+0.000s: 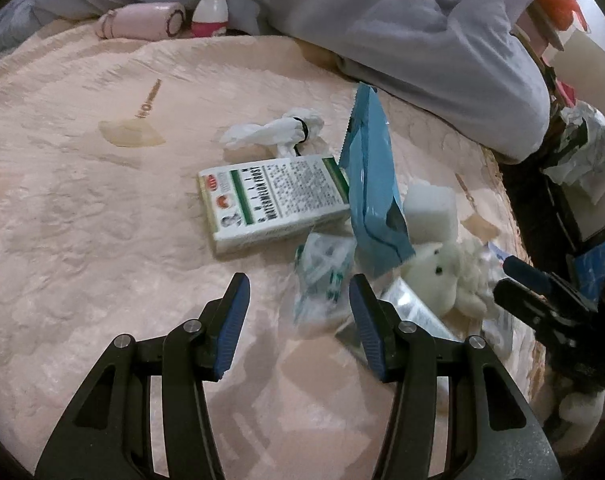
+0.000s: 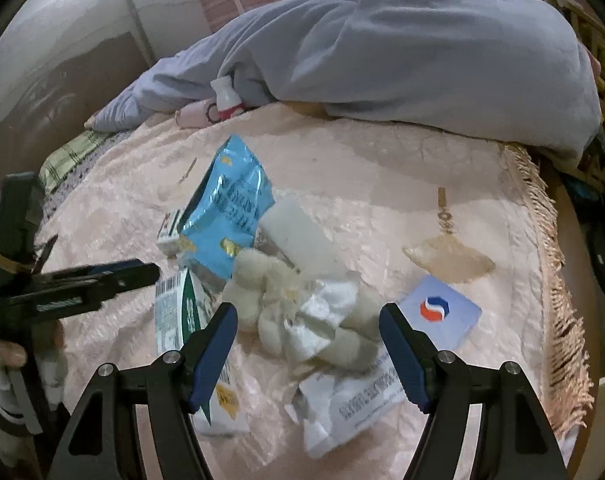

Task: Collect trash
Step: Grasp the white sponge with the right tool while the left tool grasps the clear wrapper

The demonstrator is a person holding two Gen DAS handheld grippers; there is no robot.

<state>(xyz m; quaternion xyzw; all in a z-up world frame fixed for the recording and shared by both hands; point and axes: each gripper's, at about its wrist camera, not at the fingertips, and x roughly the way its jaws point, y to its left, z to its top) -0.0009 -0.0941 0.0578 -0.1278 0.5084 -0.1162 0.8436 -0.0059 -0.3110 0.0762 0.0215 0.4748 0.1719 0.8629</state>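
Trash lies in a heap on a pink bedspread. A white and green box lies flat, with a blue foil bag leaning on it. A clear green-printed wrapper lies just ahead of my open, empty left gripper. My right gripper is open and empty, its fingers on either side of a white fluffy wad and crumpled wrappers. The blue bag, a white foam block and a printed white wrapper lie around it.
A grey quilt is bunched along the far side. A pink roll and a small white bottle lie against it. A white card with a red-blue logo lies right of the heap. The fringed bed edge runs at right.
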